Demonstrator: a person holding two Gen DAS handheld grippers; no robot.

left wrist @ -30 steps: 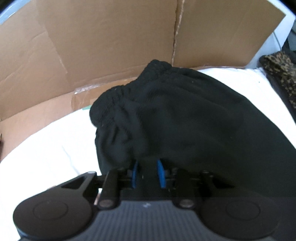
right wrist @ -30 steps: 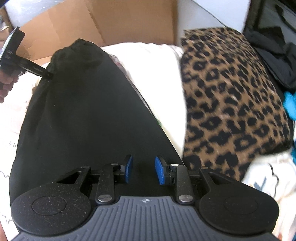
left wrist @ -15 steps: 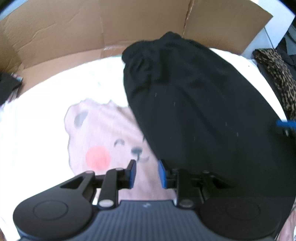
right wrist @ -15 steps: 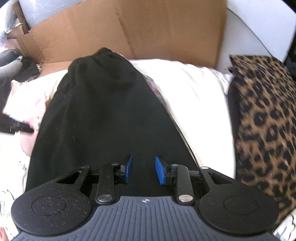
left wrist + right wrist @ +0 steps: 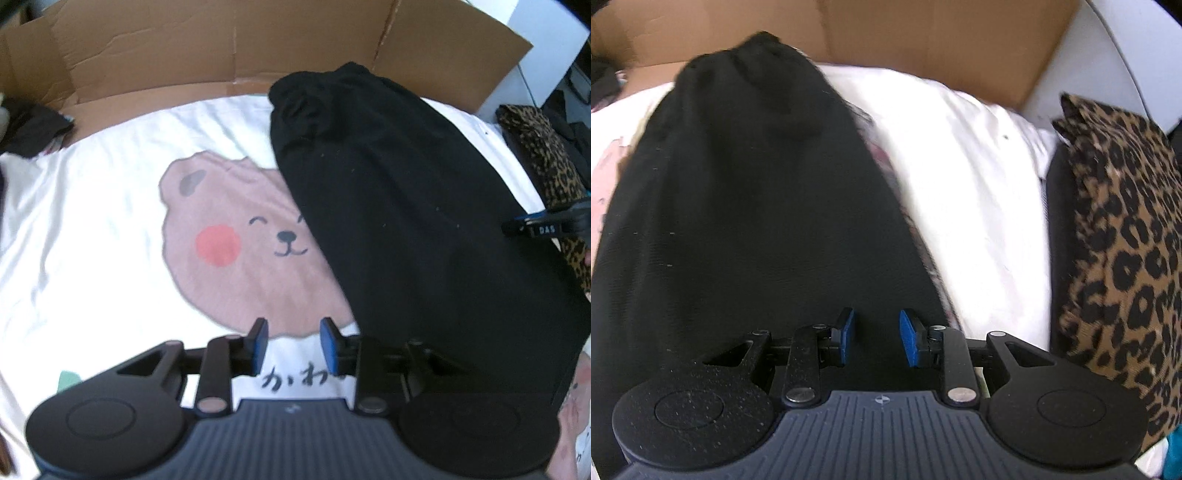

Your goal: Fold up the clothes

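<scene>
Black garment [image 5: 406, 206]: soft knit fabric, plain, with a gathered elastic band at its far end. Lies flat and lengthwise on the bed, band end near the cardboard at the back, widening toward the near side. Surface mostly smooth, with creases below the band. Its left edge overlaps the bear-print item.

White garment with pink bear print [image 5: 236, 240]: spread flat beneath and left of the black one; smiling face, red cheek spot, dark handwritten characters below.
</scene>
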